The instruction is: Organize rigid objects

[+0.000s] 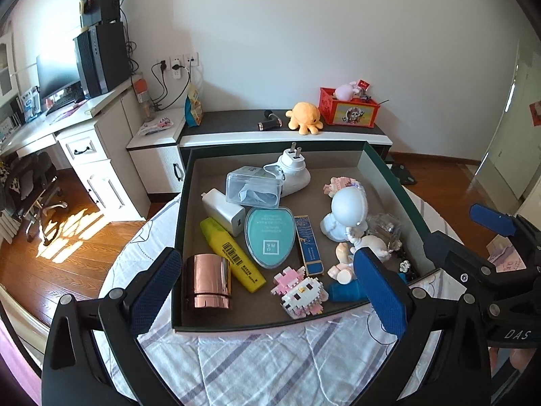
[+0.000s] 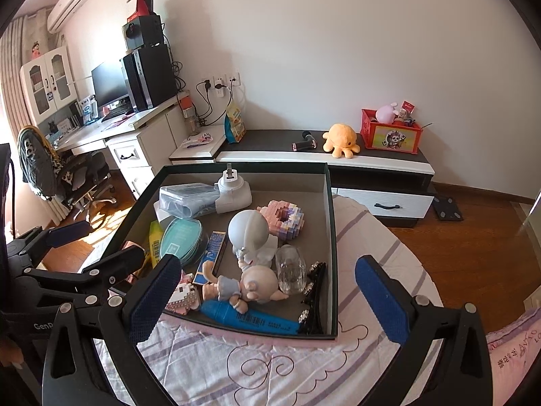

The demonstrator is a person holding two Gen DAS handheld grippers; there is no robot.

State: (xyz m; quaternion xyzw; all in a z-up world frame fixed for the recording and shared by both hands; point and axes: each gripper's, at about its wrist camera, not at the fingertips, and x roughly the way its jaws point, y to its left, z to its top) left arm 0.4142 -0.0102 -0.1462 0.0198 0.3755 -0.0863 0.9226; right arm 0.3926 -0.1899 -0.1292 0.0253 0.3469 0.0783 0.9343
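A dark green box with a grey floor lies on the bed and holds several items. Among them are a rose-gold cylinder, a yellow highlighter, a teal oval case, a white round-headed figurine and a blue tube. My left gripper hovers open over the box's near edge, empty. My right gripper stands open at the near right corner of the box, also empty. Each gripper shows in the other's view, the right gripper and the left gripper.
The box rests on a striped sheet. Behind it stands a low cabinet with an orange octopus plush and a red crate. A desk and an office chair stand at left on the wooden floor.
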